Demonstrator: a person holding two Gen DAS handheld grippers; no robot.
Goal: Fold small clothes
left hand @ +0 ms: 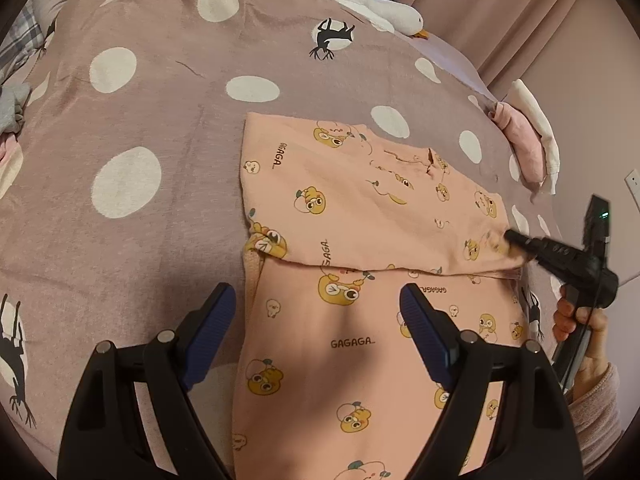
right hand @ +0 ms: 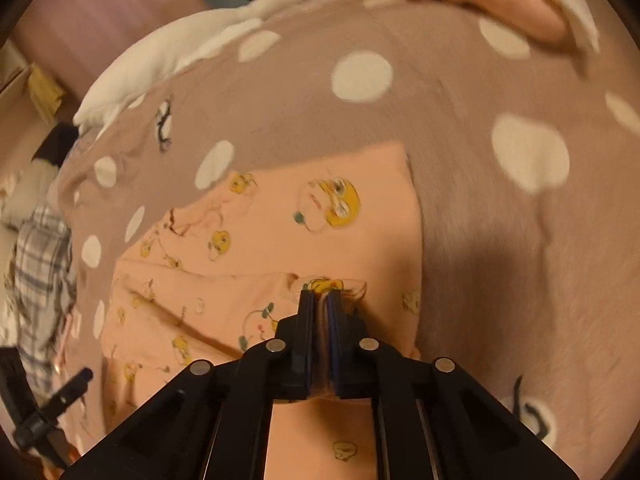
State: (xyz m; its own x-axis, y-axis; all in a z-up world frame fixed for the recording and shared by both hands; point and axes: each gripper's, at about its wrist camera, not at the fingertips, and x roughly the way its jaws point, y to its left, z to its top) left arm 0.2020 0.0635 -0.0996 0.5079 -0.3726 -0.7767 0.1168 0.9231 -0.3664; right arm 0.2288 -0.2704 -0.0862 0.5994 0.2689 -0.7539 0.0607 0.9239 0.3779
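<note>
A pink garment point(left hand: 360, 208) printed with yellow cartoon ducks and "GAGAGA" lies on the bedspread, its far part folded over the near part. My left gripper point(left hand: 316, 312) is open and empty, hovering over the garment's near-left part. My right gripper point(right hand: 322, 294) is shut on the garment's folded edge point(right hand: 332, 284); in the left wrist view it point(left hand: 510, 236) pinches the fold's right corner. The right wrist view shows the garment point(right hand: 280, 240) spread ahead and to the left.
The bedspread point(left hand: 160, 120) is mauve with white dots and black bird prints. A white goose plush point(left hand: 384, 8) lies at the far edge. Folded pink and white clothes point(left hand: 528, 140) sit at the right. Plaid cloth point(right hand: 40, 272) lies at the left.
</note>
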